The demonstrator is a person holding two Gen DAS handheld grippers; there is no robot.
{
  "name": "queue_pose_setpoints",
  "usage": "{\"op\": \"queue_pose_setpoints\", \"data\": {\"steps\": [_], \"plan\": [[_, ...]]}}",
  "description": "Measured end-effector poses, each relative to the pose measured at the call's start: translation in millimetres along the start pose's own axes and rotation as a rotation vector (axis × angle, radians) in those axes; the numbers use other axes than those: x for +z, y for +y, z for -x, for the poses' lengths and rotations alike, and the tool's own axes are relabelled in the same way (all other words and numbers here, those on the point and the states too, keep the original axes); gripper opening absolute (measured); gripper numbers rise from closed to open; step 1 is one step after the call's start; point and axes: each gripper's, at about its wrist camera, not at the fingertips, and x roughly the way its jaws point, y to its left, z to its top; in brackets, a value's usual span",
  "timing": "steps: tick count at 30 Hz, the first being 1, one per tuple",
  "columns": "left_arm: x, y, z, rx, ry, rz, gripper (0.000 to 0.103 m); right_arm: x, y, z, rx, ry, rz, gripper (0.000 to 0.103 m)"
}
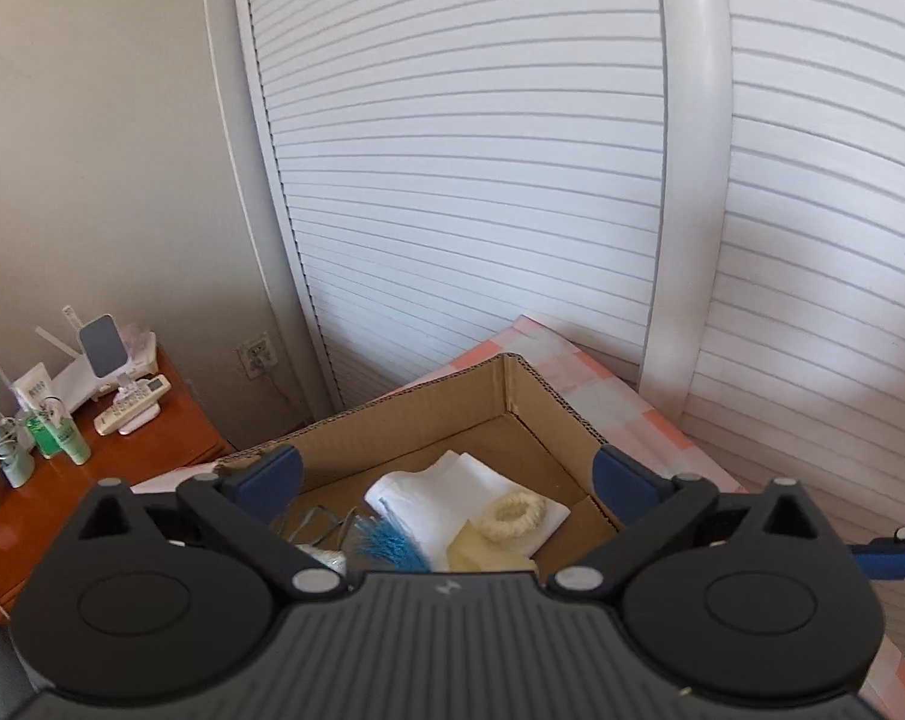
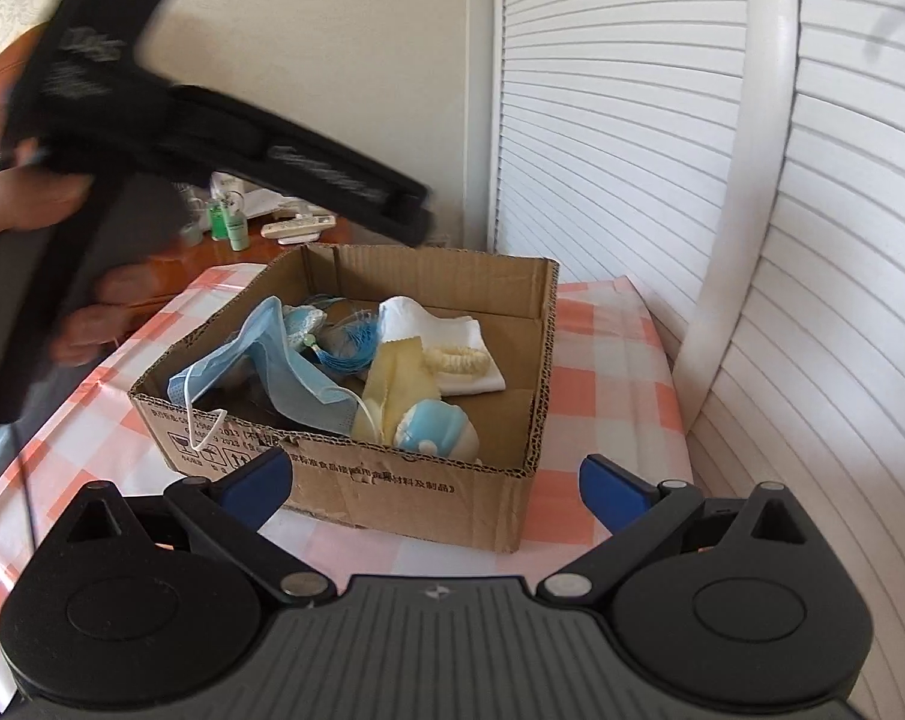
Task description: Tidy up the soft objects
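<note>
1. Under the cardboard box [image 2: 428,480]: the worktop [image 2: 602,324] in its pink-and-white checked cover, bare all round the box, so seemingly nothing soft left out to gather.
2. Open-topped and standing near the worktop's far end, serving as the one bin for the soft things (flaps gone or folded, cannot tell which).
3. Above the box's left-hand far corner: the left tool [image 1: 449,474], jaws wide apart and clamped on nothing, angled down into the box; most likely empty-handed after a drop. Seen from the right wrist only as a dark blur, with a hand [image 2: 26,204] behind it.
4. In front of the box's near wall: the right tool [image 2: 434,483], jaws also wide apart, nothing between them, held back as if waiting its turn.
5. Draped over the box's near-left wall: a blue face mask [image 2: 272,372], one ear loop dangling outside, so probably not yet fully tucked in.
6. Against the box's far side: a folded white cloth [image 2: 452,330], lying flat as a base layer.
7. In the box's middle: a yellow cloth [image 2: 398,378], leaning half upright.
8. At the box's near wall, inside: a rounded blue-and-white piece [image 2: 434,426], kind unclear.
9. On the white cloth: a cream scrunchie [image 2: 458,360].
10. Beside the yellow cloth, toward the box's left: a blue tassel [image 2: 350,354].
</note>
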Motion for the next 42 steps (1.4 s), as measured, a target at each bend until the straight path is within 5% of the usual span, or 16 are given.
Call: {"op": "queue_pose_setpoints", "data": {"steps": [8,18,42], "plan": [[-54,10,77,0.151,-0.033,0.082,0.102,-5,6,5,-0.09,0.09,-0.086,0.103],[-106,13,110,0.199,0.127,0.187,0.102,-3,24,18,-0.15,0.129,-0.15,0.103],[-112,16,116,0.229,0.145,0.229,0.102,-1,32,21,-0.156,0.135,-0.159,0.103]]}}
